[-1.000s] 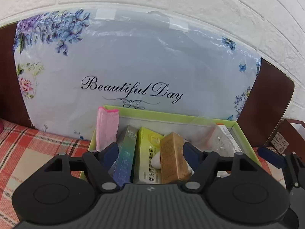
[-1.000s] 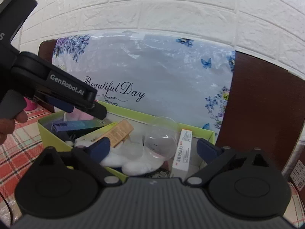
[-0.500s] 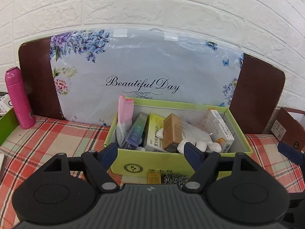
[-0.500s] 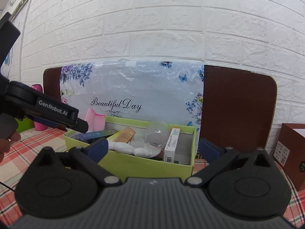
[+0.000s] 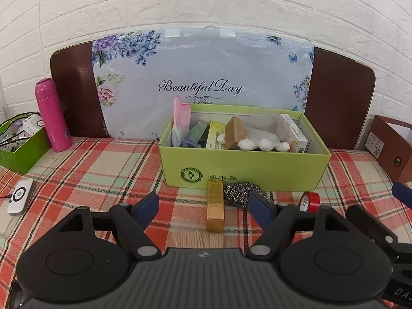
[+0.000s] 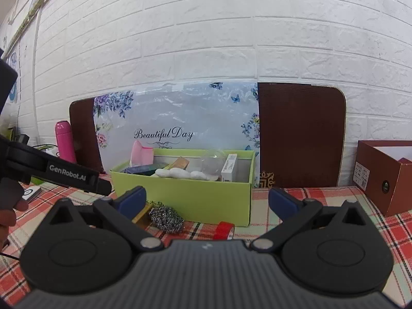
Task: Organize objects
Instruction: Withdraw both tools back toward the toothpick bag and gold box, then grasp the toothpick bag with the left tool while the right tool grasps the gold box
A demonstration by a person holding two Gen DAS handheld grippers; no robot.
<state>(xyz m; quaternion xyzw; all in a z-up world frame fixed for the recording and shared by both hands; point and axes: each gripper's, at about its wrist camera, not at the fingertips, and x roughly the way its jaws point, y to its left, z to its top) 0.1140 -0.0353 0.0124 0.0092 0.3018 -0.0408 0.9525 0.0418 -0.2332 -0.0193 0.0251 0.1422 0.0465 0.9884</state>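
Item 1. Red-and-cream plaid tablecloth (image 5: 97, 164), spread across the whole work surface.

Item 2. Pale blue floral board lettered "Beautiful Day" (image 5: 203, 77), propped upright against white brick wall.

Item 3. Lime-green open cardboard box (image 5: 244, 164), standing on cloth just before the board. Contents: pink cloth item, small cartons, white wads, clear plastic piece. Seen close and from above a second ago; now seen whole, from farther back.

Item 4. Left gripper (image 5: 203, 204), black frame with blue pads. Jaws wide apart, nothing between them. Drawn back from over the box across the last second.

Item 5. Right gripper (image 6: 206, 199), same make. Jaws likewise apart, empty. Also pulled back from the box.

Item 6. Pink cylindrical flask (image 5: 52, 116), upright at far left, well apart from the box.

Item 7. Slim gold rectangular carton (image 5: 215, 206), lying flat on cloth, far end touching or nearly touching the box front. Newly in view after the retreat.

Item 8. Steel-wool scouring ball (image 5: 240, 193), just beside the gold carton, against the box front.

Item 9. Red roll of tape (image 5: 310, 201), on cloth right of the scouring ball.

Item 10. Bundle of wooden toothpicks (image 5: 200, 239), nearest the left gripper.

Assessment: both tools free, four loose items left outside the box; sorting judged unfinished, next pick likely among items 7 to 10.
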